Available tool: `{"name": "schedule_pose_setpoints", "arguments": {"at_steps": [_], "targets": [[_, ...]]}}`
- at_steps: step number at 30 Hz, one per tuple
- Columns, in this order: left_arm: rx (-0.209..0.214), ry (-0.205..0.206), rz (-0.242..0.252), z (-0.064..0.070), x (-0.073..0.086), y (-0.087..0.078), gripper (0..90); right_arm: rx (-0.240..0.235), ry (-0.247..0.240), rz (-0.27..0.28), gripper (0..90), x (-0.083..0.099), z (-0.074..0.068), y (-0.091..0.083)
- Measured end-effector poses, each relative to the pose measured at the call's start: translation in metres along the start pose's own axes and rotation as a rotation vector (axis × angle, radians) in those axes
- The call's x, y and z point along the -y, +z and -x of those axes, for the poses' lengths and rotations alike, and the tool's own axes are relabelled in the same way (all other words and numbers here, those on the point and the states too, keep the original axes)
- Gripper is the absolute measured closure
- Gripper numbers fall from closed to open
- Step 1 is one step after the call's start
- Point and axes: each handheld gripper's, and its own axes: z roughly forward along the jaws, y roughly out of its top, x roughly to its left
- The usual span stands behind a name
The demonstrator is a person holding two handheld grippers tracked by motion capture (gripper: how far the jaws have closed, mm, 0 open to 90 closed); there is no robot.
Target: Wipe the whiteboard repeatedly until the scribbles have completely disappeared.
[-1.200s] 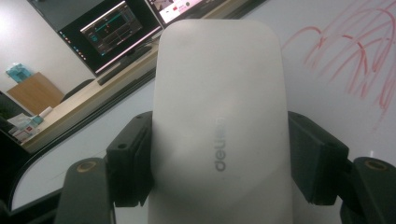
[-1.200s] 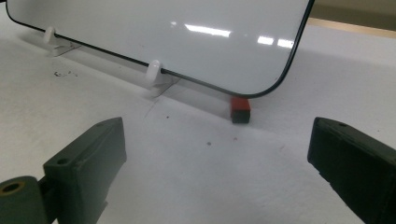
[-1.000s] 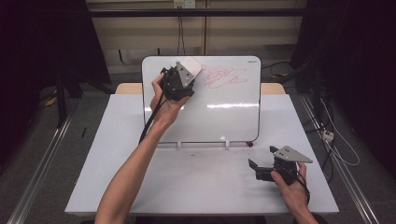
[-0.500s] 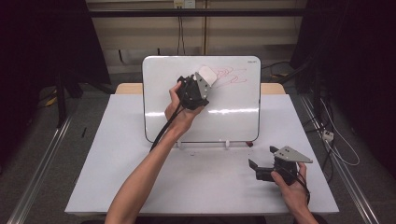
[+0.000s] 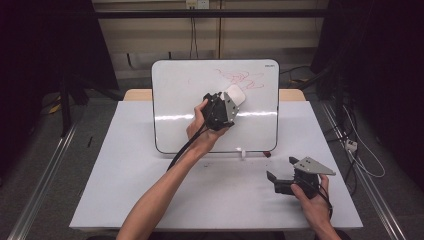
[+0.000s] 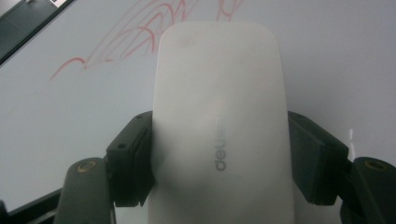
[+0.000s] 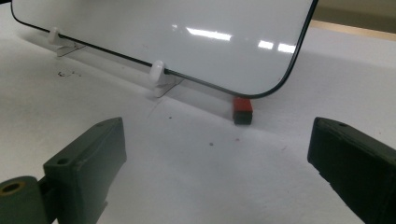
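A whiteboard stands propped on the white table, with red scribbles at its upper right. My left gripper is shut on a white eraser, pressed against the board just below and left of the scribbles. In the left gripper view the eraser sits between the jaws, with red marks above it. My right gripper rests open near the table's front right. In the right gripper view its jaws stand wide apart over the bare table, facing the whiteboard's lower corner.
A small red and black block lies under the whiteboard's lower right corner. White clips hold the board's bottom edge. A black cable trails from the left gripper along the forearm.
The left gripper with the eraser has swept rightward and down across the board, and much of the red scribble on the left is wiped away. The right gripper has stayed put.
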Motion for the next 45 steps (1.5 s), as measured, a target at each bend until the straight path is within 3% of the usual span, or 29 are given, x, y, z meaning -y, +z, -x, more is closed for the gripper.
{"name": "schedule_pose_setpoints", "arguments": {"at_steps": [6, 12, 18, 25, 30, 33, 38, 42, 45], "targets": [[-0.018, -0.066, -0.003, -0.022, 0.005, -0.005, 31.1, 0.002, -0.002, 0.002, 4.3, 0.0, 0.001, 0.0], [-0.056, -0.187, -0.022, -0.064, 0.023, -0.017, 31.1, 0.003, -0.002, 0.002, 4.3, 0.0, 0.001, 0.0], [-0.108, -0.26, -0.058, -0.104, 0.046, -0.032, 31.1, 0.005, -0.003, 0.001, 4.3, 0.0, 0.001, 0.0], [-0.181, -0.356, -0.072, -0.128, 0.063, -0.045, 31.1, 0.006, -0.003, 0.0, 4.3, 0.0, 0.001, 0.001], [-0.219, -0.354, -0.089, -0.125, 0.06, -0.044, 31.1, 0.007, -0.005, 0.002, 4.3, 0.0, 0.001, 0.001], [-0.219, -0.355, -0.097, -0.125, 0.059, -0.042, 31.1, 0.008, -0.006, 0.002, 4.3, 0.0, 0.0, 0.001], [-0.188, -0.292, -0.114, -0.113, 0.052, -0.038, 31.1, 0.005, -0.007, 0.001, 4.3, -0.001, -0.001, 0.002], [-0.169, -0.271, -0.111, -0.101, 0.044, -0.033, 31.1, 0.001, -0.013, -0.001, 4.3, -0.002, -0.003, 0.003], [-0.153, -0.225, -0.109, -0.088, 0.039, -0.03, 31.1, 0.0, -0.009, -0.003, 4.3, -0.002, -0.003, 0.003]]}}
